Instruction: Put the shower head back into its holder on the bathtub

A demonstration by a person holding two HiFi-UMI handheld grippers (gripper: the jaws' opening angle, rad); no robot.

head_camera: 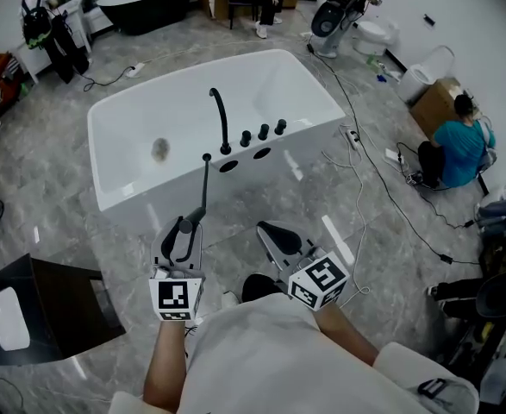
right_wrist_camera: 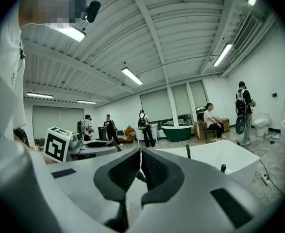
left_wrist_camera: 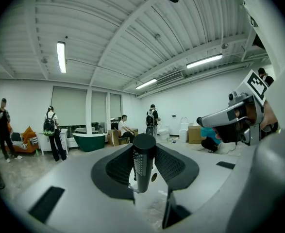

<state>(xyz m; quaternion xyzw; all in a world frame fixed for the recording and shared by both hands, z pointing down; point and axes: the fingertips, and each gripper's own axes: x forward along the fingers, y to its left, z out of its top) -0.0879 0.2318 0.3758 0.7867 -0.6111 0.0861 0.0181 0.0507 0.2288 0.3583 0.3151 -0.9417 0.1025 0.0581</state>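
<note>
My left gripper [head_camera: 187,225] is shut on the lower end of a slim black shower head [head_camera: 205,184], which points up toward the white bathtub [head_camera: 132,110]. In the left gripper view the dotted black handle [left_wrist_camera: 143,161] stands upright between the pads. On the tub's near rim are a curved black faucet [head_camera: 221,119], three black knobs [head_camera: 263,132] and two dark openings [head_camera: 228,166]. The shower head's tip is just short of that rim. My right gripper [head_camera: 266,229] is beside the left one, shut and holding nothing; its pads meet [right_wrist_camera: 141,171] in the right gripper view, with the tub [right_wrist_camera: 215,154] ahead.
A person in a teal top [head_camera: 459,149] sits on the floor at the right beside a cardboard box [head_camera: 438,103]. Cables [head_camera: 382,188] run across the floor right of the tub. A dark stand [head_camera: 59,304] is at my left. Other people and a dark tub [head_camera: 145,7] are far back.
</note>
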